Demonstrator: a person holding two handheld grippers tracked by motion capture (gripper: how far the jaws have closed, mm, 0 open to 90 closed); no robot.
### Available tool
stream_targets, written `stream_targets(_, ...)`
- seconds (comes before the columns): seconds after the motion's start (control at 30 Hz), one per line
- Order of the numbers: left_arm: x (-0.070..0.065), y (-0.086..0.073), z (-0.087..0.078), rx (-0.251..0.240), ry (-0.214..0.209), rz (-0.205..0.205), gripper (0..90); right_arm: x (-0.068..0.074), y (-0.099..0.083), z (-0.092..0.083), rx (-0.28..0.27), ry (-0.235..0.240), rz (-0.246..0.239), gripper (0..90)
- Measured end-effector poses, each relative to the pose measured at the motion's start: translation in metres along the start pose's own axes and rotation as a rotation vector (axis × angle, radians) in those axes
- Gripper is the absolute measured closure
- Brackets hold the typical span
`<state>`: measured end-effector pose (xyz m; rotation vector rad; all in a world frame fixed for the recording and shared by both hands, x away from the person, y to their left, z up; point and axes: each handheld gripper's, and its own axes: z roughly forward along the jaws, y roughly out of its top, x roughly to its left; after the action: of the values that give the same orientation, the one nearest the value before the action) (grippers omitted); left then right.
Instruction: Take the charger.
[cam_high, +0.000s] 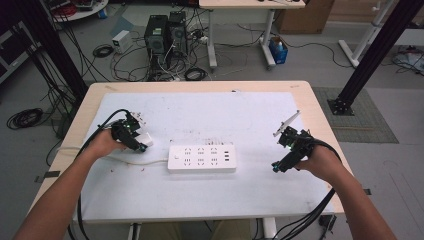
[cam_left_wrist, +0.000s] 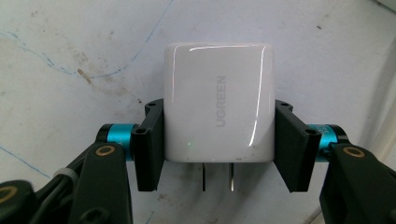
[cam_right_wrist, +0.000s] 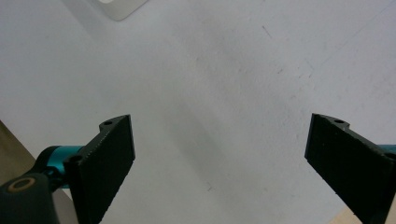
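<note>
Left tool (cam_left_wrist: 218, 149) clamped on white charger (cam_left_wrist: 218, 107) at counter (cam_high: 210, 120) left, prongs toward the hand — power strip (cam_high: 202, 158) lies just right of it; right tool (cam_right_wrist: 219, 158) apart, empty, farther off.

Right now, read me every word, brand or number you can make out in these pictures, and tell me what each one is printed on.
"UGREEN": grey letters running lengthwise on the face of the white charger, seen in the left gripper view, clamped in the left tool.
Power strip: any marking by its sockets is too small to read in the high view.
White table cover: only stray pen scribbles, no text.
</note>
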<state>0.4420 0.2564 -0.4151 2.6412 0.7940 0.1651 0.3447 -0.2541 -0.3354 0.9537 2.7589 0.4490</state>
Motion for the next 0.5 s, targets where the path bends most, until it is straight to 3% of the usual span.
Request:
stream_targets(0.13, -0.001, -0.001, -0.006, -0.010, 0.019, 0.011, 42.8, 0.000, 0.000, -0.001, -0.005, -0.015, 0.007, 7.8)
stream_targets(0.43, -0.006, -0.004, -0.035, -0.092, 0.035, -0.022, 42.8, 0.000, 0.001, -0.002, -0.017, -0.026, 0.027, 7.8)
stream_targets(0.5, -0.008, -0.007, -0.048, -0.131, 0.035, -0.074, 42.7, 0.000, 0.001, -0.002, -0.019, -0.021, 0.025, 7.8)
